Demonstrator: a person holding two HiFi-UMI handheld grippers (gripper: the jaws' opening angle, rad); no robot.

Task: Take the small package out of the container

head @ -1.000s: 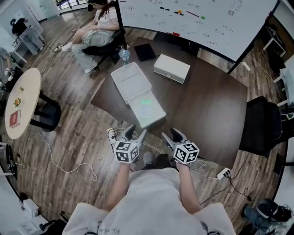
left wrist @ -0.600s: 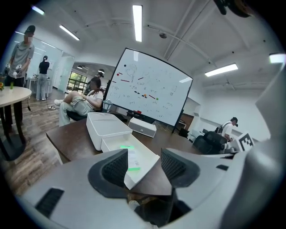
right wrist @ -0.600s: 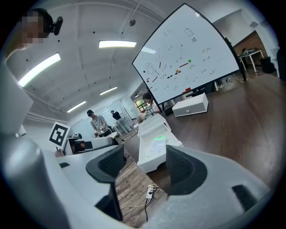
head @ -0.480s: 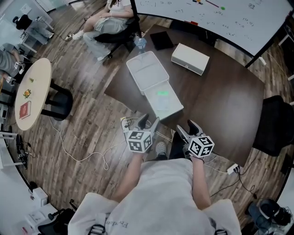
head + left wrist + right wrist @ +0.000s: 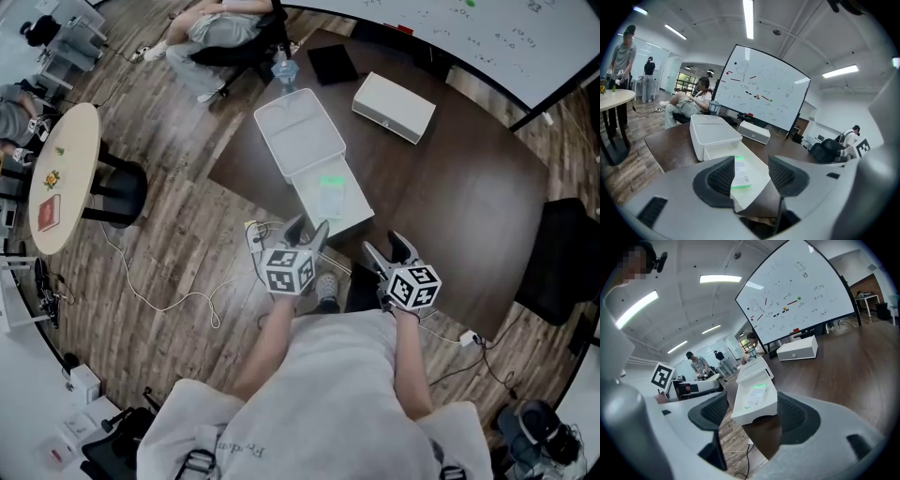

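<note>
Gaping wide with nothing between them, the right gripper's (image 5: 752,404) jaws have just been opening. The left gripper's (image 5: 751,165) jaws stand partly apart, also empty. Both hang just short of the open white plastic container (image 5: 761,412) at the near edge of the dark brown table (image 5: 450,197). On its floor lies the small flat white package with a green end (image 5: 331,197). It looks light, thin and limp, probably slick film. Pinching one short edge seems the surest hold.
</note>
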